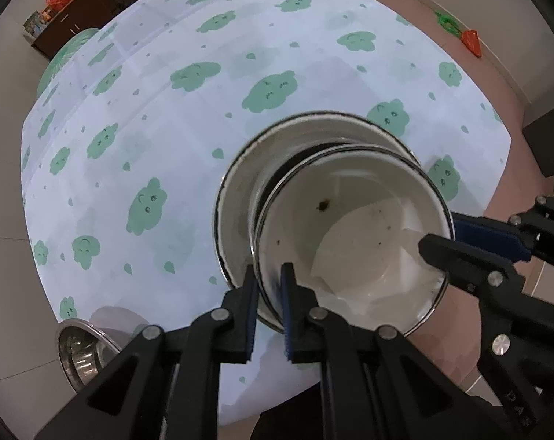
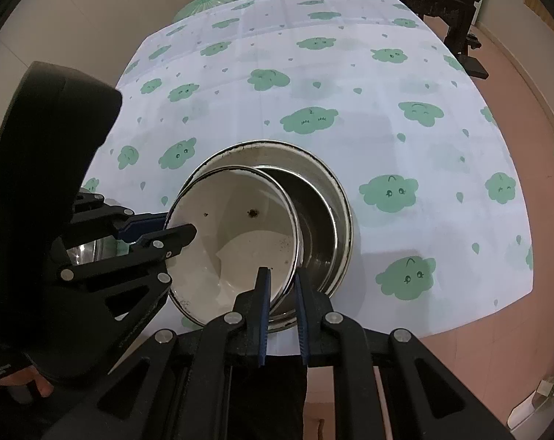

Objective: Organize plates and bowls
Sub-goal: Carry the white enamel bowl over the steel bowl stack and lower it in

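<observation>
While you hold both tools over the table, your left gripper at the bottom centre of the left wrist view has its jaws narrowed onto the near rim of the white enamel bowl, one finger outside the wall and one blue-padded finger inside. Your right gripper, at the bottom centre of the right wrist view, is likewise pinched tight on that same bowl's rim, on the opposite side; each tool shows in the other's view, clamped at the bowl's edge, your right one at the right of the left wrist frame and your left one at the left of the right wrist frame. That bowl is tilted and sits partly inside a larger enamel bowl with a dark chipped rim, which rests on the cloud-print tablecloth near the frame's centre; between them a dark inner wall or a third nested dish shows, and you cannot tell which. Dark specks and a pale wedge of reflected light mark the white bowl's inside. A small steel bowl stands at the lower left of the left wrist frame, near the table's edge and well apart from the stack. Orange and green plastic items lie on the floor's border at the upper right.
</observation>
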A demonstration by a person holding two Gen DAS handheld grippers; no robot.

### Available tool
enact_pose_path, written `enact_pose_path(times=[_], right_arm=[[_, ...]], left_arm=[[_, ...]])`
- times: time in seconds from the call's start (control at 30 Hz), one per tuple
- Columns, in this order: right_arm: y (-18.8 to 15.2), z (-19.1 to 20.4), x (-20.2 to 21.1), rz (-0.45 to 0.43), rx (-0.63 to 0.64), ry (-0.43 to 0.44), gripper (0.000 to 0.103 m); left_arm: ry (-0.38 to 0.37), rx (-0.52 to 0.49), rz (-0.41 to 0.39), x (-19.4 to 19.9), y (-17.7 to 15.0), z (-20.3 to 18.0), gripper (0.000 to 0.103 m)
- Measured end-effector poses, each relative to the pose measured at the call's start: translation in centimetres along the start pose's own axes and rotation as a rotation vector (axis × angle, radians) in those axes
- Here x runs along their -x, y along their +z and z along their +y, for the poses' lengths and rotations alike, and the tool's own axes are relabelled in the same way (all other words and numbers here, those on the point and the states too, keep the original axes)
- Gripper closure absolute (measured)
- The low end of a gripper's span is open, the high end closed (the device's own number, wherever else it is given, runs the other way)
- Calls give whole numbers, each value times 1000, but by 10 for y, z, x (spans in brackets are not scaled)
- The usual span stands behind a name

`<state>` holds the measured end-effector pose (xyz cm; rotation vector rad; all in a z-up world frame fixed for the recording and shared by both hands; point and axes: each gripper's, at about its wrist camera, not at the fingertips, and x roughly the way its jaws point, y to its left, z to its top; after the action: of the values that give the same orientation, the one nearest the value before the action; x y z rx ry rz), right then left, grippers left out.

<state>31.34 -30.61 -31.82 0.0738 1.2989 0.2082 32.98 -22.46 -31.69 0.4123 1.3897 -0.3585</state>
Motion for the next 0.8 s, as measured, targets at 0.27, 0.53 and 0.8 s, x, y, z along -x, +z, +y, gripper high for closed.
enact_pose_path(times=[0.27, 0.53, 0.8], right_arm=[[-1, -5, -10, 11, -11, -1, 88], [-2, -7, -16, 21, -3, -9, 88], [0, -10, -19, 27, -1, -17, 88]], left_arm=[[-5, -1, 18, -11, 1, -4, 94], [1, -6, 17, -15, 3, -5, 94], [-1, -19, 30, -18, 4, -8, 93]])
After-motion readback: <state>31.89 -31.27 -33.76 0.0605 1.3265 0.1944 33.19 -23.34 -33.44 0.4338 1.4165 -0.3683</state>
